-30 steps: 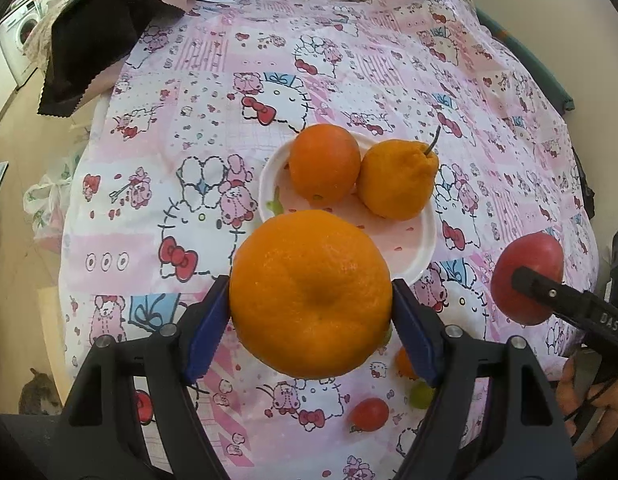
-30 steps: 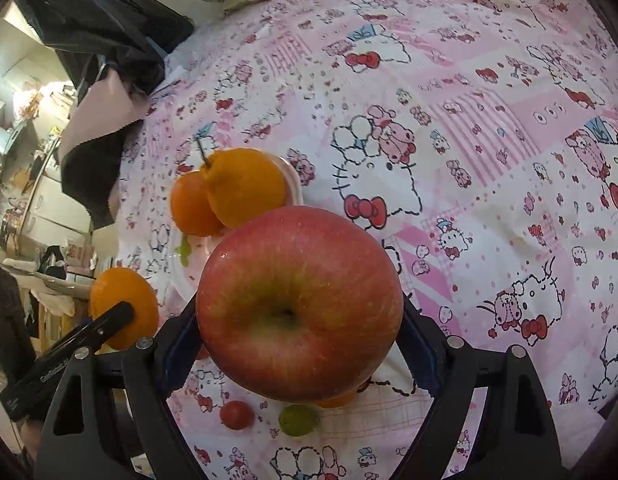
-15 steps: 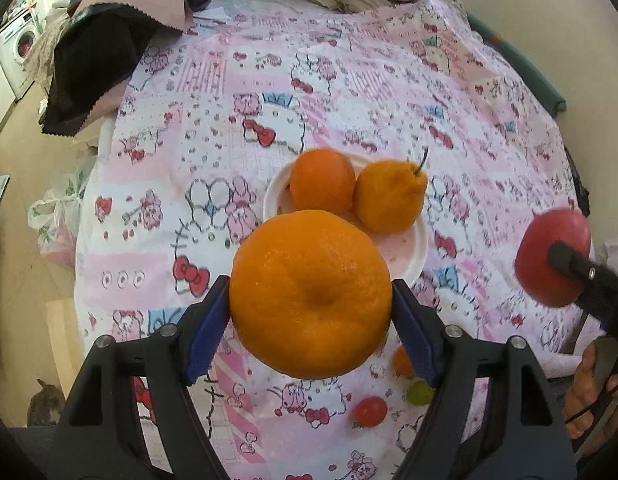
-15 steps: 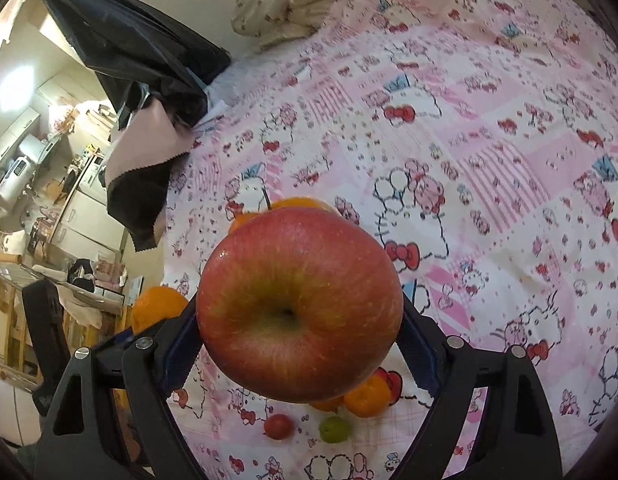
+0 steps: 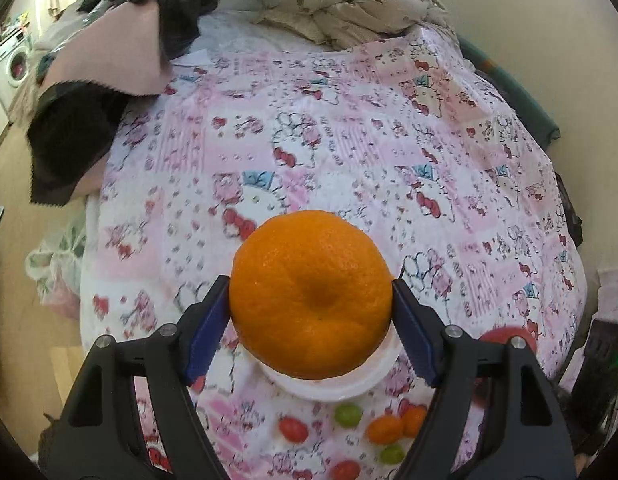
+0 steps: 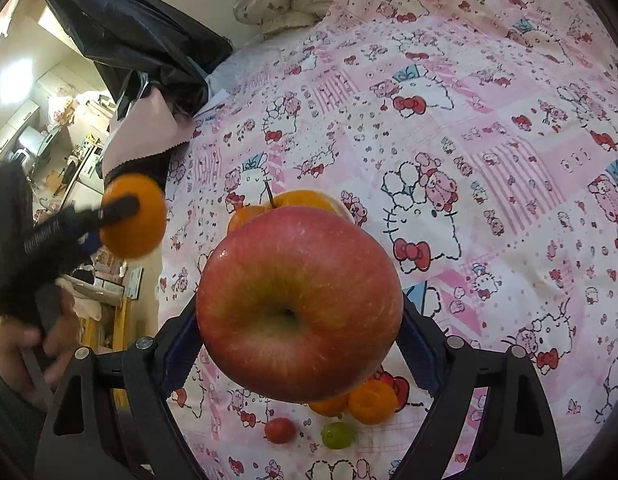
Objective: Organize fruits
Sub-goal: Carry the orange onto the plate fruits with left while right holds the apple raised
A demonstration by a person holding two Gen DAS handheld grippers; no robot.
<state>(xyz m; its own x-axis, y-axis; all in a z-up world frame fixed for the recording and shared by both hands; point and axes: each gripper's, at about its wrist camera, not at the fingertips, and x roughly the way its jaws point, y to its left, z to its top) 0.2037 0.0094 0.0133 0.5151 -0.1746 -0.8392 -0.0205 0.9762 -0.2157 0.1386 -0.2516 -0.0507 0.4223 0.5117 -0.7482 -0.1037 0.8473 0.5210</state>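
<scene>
My left gripper [image 5: 311, 300] is shut on a large orange [image 5: 311, 294], held in the air above the white plate [image 5: 329, 388], whose rim shows just below the fruit. My right gripper [image 6: 299, 312] is shut on a red apple [image 6: 299, 304]. Behind the apple, the plate's rim [image 6: 343, 208] and two oranges on it, one with a stem [image 6: 305, 200], peek out. The held orange [image 6: 133, 216] also shows at the left in the right wrist view. Several small fruits lie on the cloth near the plate: a cherry tomato [image 6: 280, 430], a green grape [image 6: 337, 435] and kumquats [image 6: 373, 402].
A pink cartoon-print cloth [image 5: 349, 168] covers the surface. Black and pink fabric [image 5: 109, 80] is heaped at the back left, and a crumpled beige blanket [image 5: 349, 12] at the back. The floor drops away on the left. A hand [image 6: 21, 340] grips the left tool.
The left gripper has risen and pulled back with the orange, so the plate has slid under the fruit in its view. The right gripper has lifted a little with the apple.
</scene>
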